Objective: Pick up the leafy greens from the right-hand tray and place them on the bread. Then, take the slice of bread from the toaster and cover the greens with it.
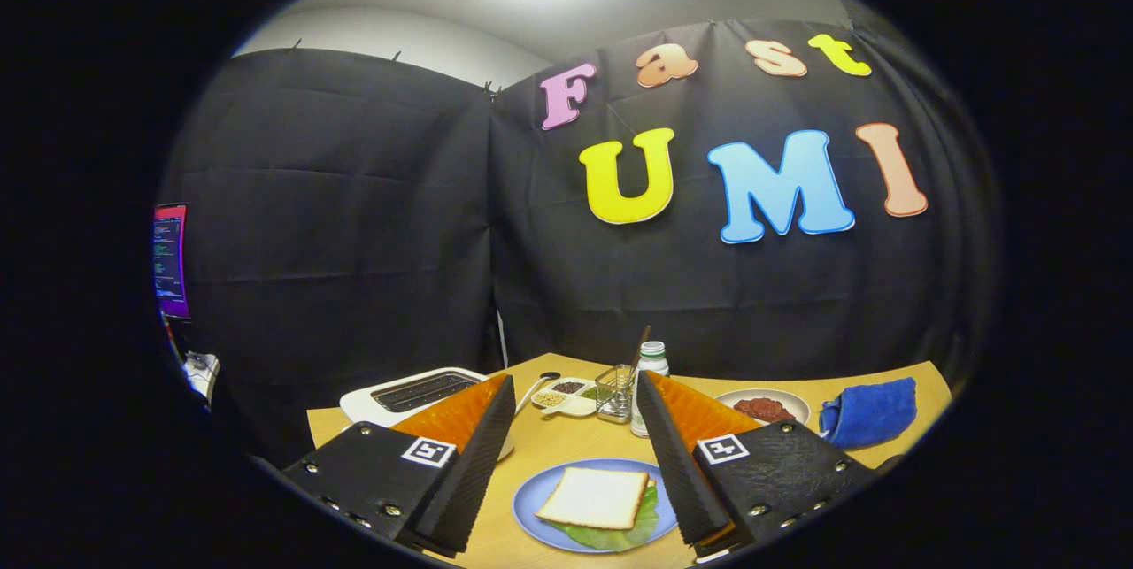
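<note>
My gripper is open and raised above the wooden table, with nothing between its fingers. Below and between the fingers lies a blue plate. On it rests a slice of white bread covering green leafy lettuce, which sticks out at the slice's near and right sides. Behind my left finger stands a white toaster; its dark slots look empty from here. Beyond my right finger sits a white dish holding something reddish brown.
Ahead of the fingers stand a divided condiment dish, a small wire holder and a white bottle with a green cap. A blue cloth lies at the table's right end. A lit screen hangs far left.
</note>
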Demonstrator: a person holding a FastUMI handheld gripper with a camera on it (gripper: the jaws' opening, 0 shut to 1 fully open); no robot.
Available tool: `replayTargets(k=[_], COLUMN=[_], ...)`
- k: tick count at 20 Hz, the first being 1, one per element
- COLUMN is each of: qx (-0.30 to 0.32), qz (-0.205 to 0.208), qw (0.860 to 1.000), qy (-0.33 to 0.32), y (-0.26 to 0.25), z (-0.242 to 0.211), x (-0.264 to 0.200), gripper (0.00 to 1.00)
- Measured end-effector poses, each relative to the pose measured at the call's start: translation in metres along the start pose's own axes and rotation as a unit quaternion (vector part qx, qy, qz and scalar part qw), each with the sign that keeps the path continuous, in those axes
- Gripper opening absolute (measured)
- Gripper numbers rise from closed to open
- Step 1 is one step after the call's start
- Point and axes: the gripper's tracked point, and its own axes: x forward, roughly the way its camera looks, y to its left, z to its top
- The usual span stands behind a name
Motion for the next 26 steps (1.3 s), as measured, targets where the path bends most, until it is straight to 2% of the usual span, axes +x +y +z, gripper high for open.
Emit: replayTargets(k=[15,18,20,26], qx=[0.009,0.003,-0.008,-0.044], qz=[-0.056,-0.09,-0.127,-0.234], qw=[0.998,0.996,0.991,0.971], qy=[-0.023,-0.027,-0.03,-0.01], y=[-0.082,-0.123,-0.163,-0.272], z=[0.015,0.016,0.021,0.022], x=[-0.051,-0.079,-0.109,-0.215], gripper=[0.84,0.84,0.84,0.84])
